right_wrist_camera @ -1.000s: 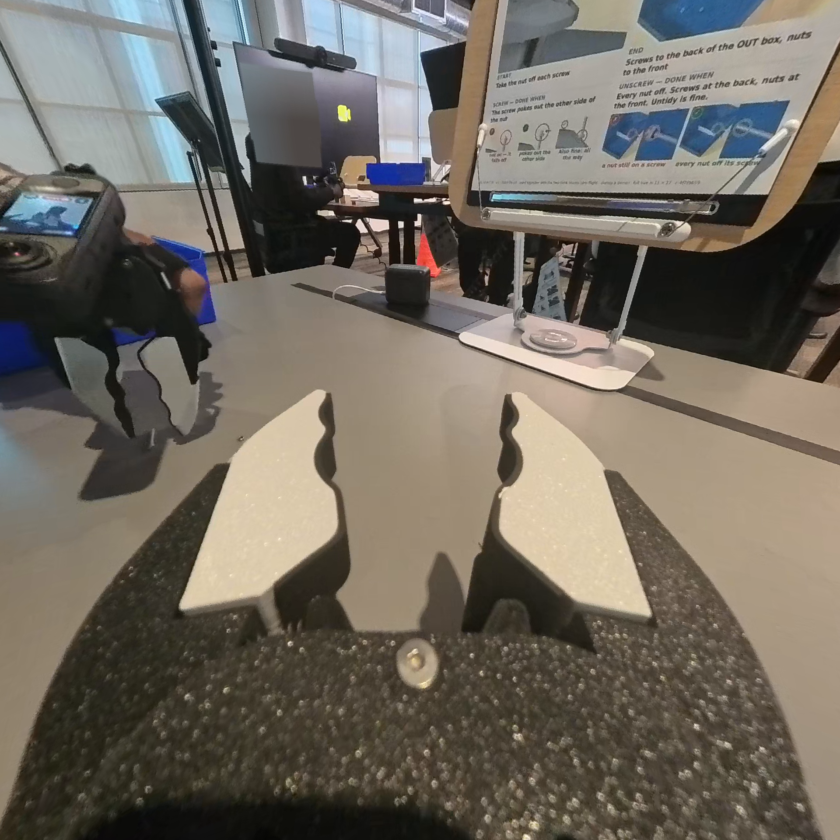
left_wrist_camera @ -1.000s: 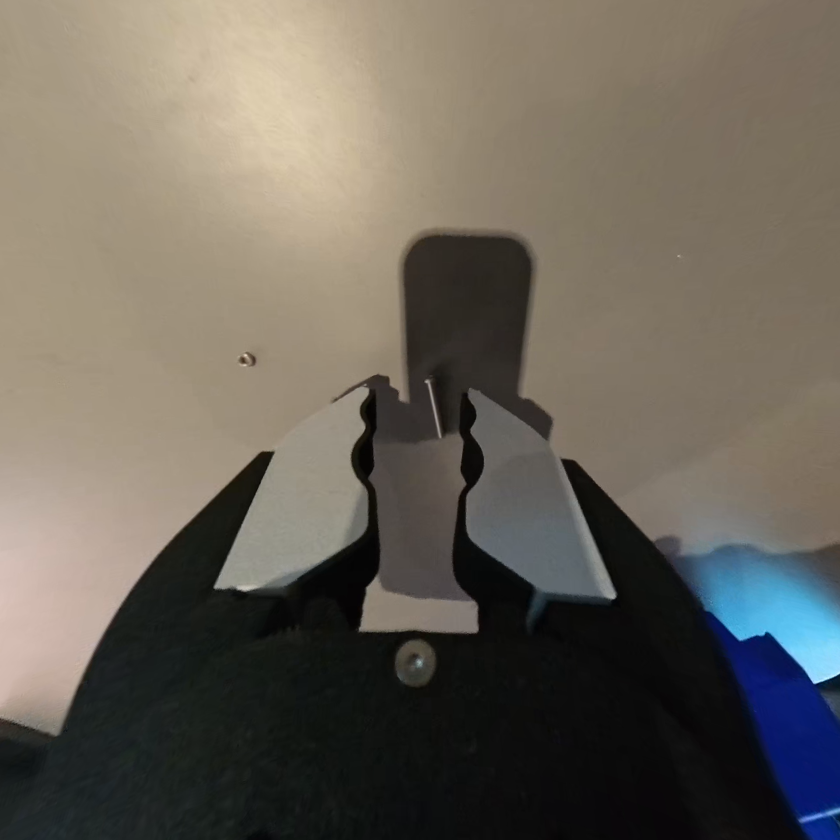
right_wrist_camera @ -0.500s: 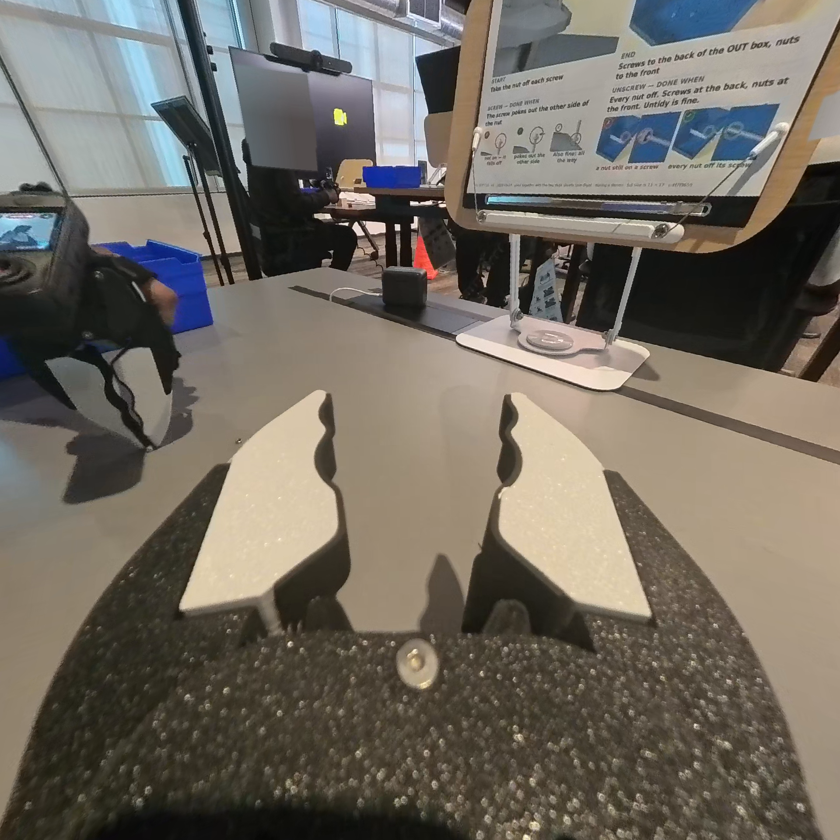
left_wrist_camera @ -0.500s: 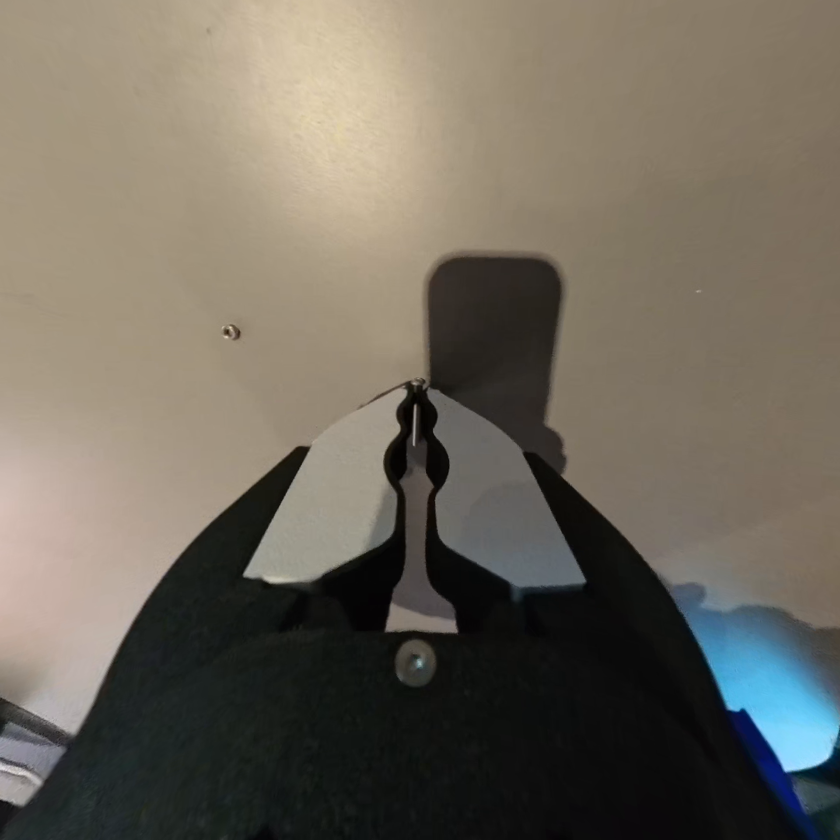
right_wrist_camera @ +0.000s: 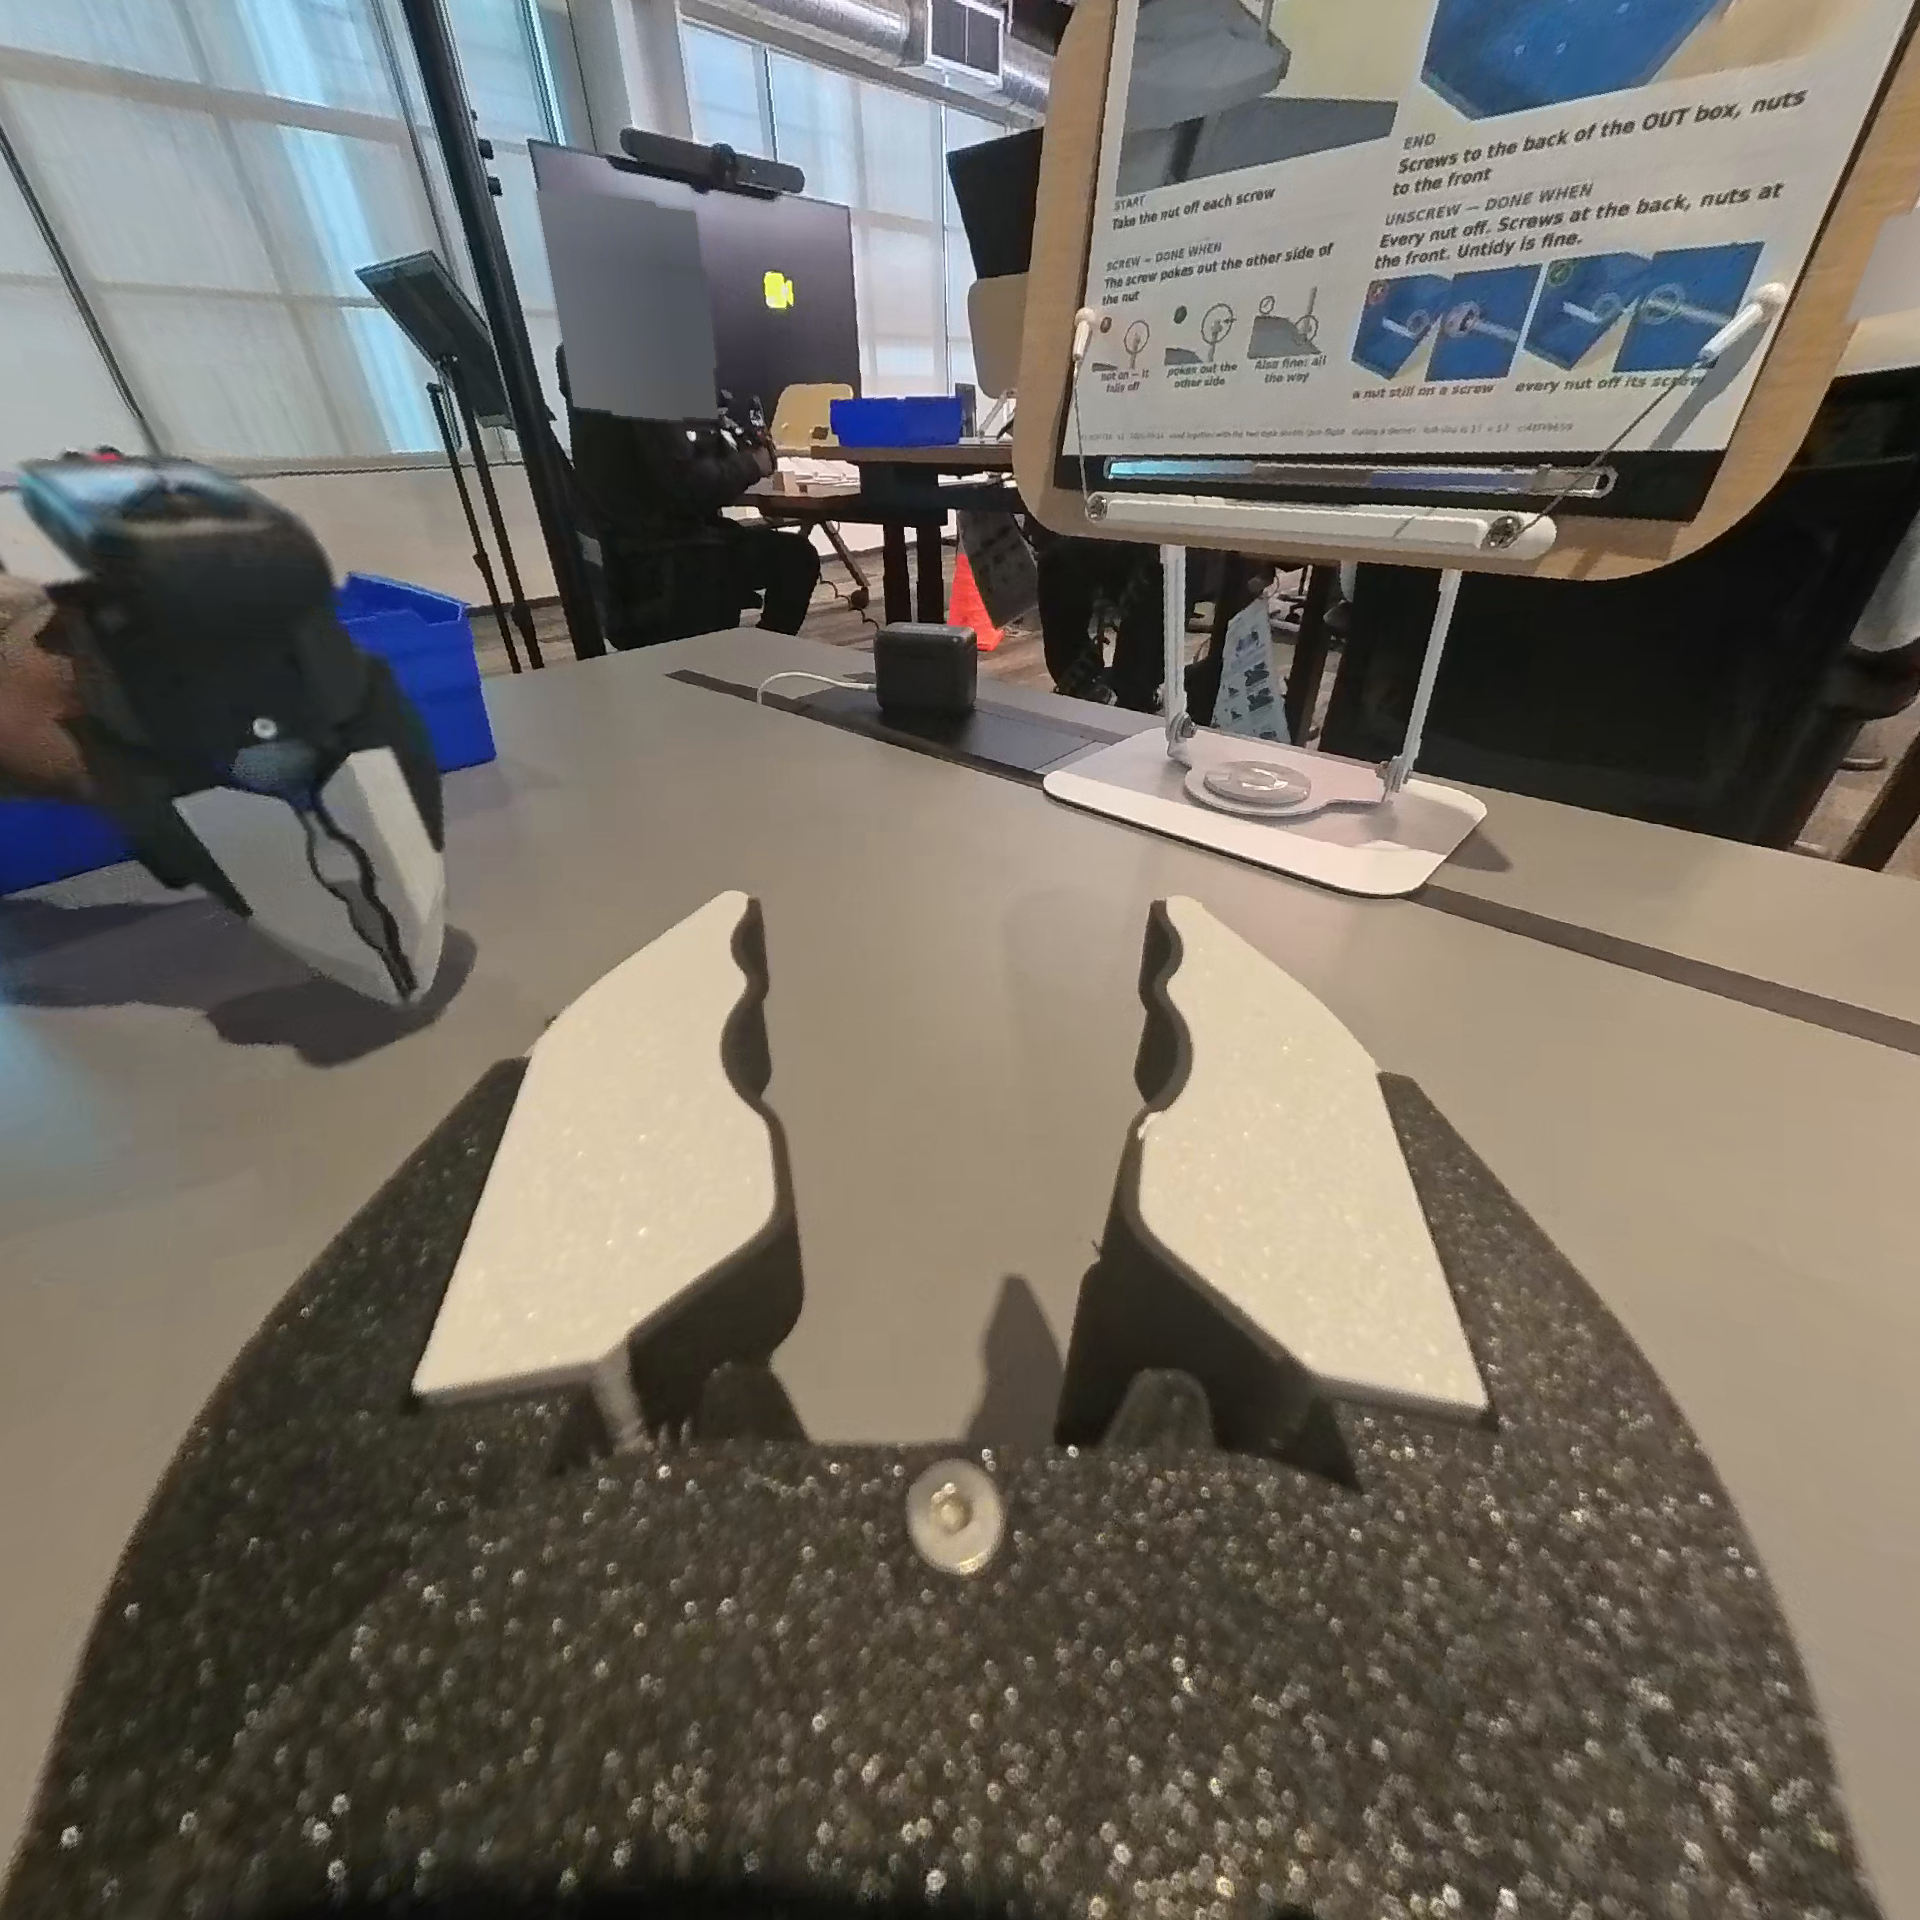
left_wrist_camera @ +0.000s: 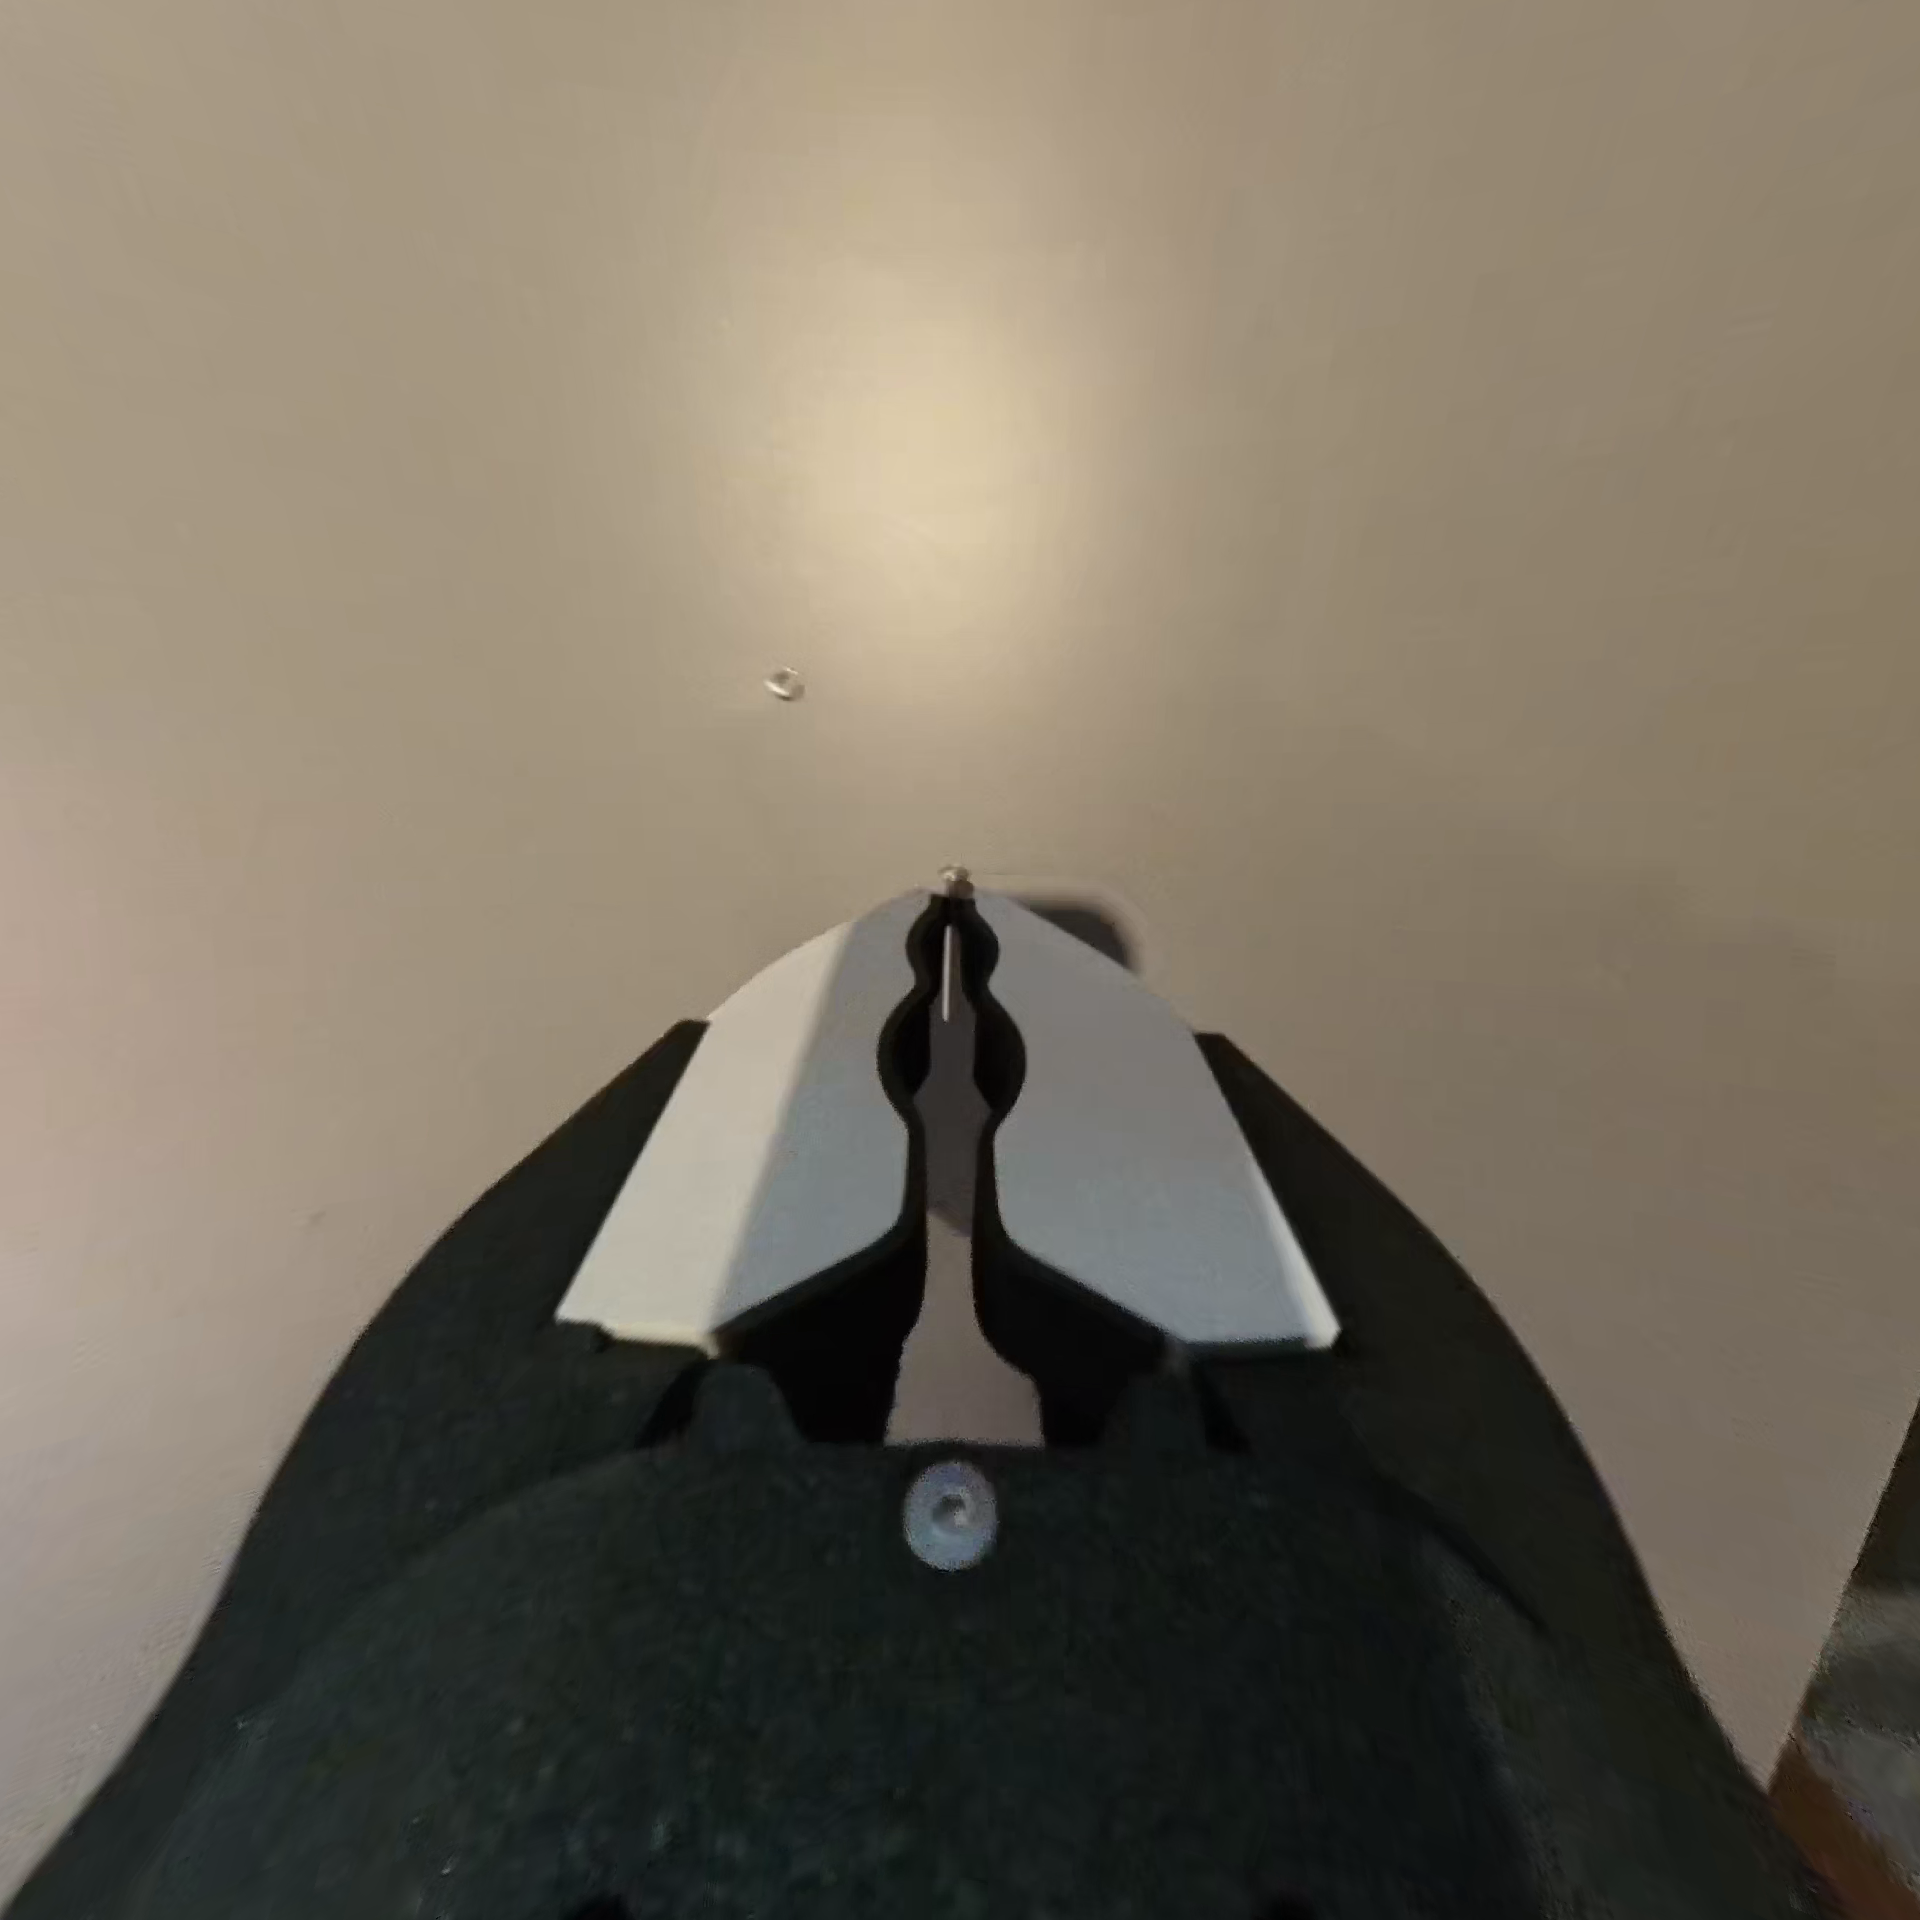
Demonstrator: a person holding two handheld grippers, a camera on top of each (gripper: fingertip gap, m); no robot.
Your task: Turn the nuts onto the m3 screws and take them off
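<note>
My left gripper is shut on a thin m3 screw, pinched at its tips with the head poking out in front and the shank running back between the jaws. It points down at the grey table. A small silver nut lies on the table ahead and to the left of the tips. In the right wrist view the left gripper hangs just above the table at the left, tips down. My right gripper is open and empty, low over the table.
A blue bin stands behind the left gripper. A document stand holding an instruction sheet is at the far right, with a small black box and cable near it. A person sits at another table beyond. Spacing between my two grippers at the tips: around 25 cm.
My left gripper closed on the screw that lay between its open jaws, then lifted and swung right toward the table's middle. The right gripper stayed still and open.
</note>
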